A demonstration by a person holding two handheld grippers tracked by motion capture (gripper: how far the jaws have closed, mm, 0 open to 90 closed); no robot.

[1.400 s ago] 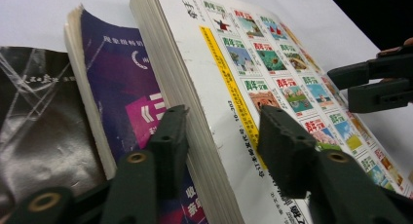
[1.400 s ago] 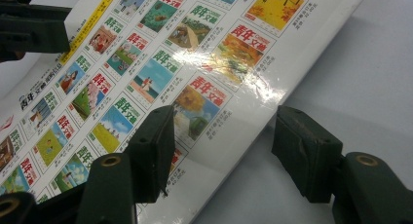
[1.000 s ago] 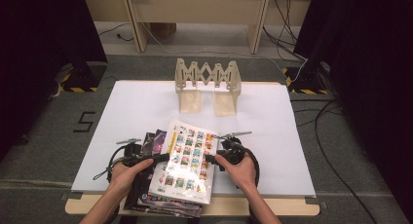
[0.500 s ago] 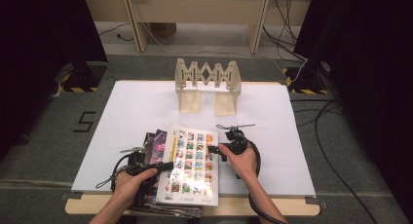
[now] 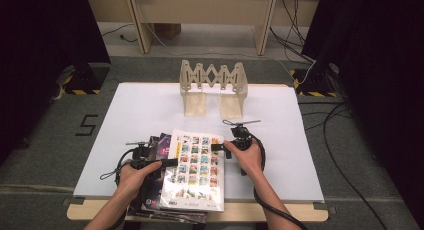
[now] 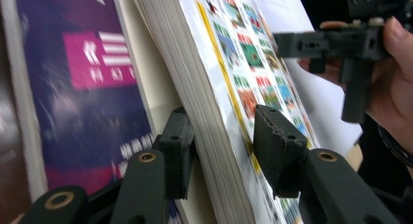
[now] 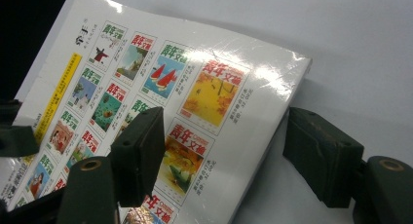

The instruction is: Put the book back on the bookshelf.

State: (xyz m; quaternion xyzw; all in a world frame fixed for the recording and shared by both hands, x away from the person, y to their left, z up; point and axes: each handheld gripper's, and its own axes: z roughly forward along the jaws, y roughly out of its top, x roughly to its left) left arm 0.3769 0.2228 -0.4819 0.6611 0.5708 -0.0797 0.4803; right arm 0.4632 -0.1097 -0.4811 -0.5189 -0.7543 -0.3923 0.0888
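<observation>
A thick book (image 5: pixel 196 171) with a grid of small colourful covers lies on a stack of magazines at the table's front edge. My left gripper (image 5: pixel 171 163) is at the book's left edge. Its jaws have just been opening, and they straddle the book (image 6: pixel 214 83), one under it and one over the cover (image 6: pixel 221 136). My right gripper (image 5: pixel 216 147) is at the book's far right corner and stands wide open (image 7: pixel 229 136). One of its jaws is above the cover (image 7: pixel 195 87), the other off the book's edge over the white table.
A purple magazine (image 5: pixel 161 145) (image 6: pixel 92 78) sticks out from under the book on the left. More magazines (image 5: pixel 165 214) overhang the table's front edge. A wooden folding rack (image 5: pixel 214 87) stands at the back of the white table (image 5: pixel 280 140).
My right gripper has moved away from me along the book's right edge to its far corner. The book has turned slightly squarer to the table. My left hand has barely shifted.
</observation>
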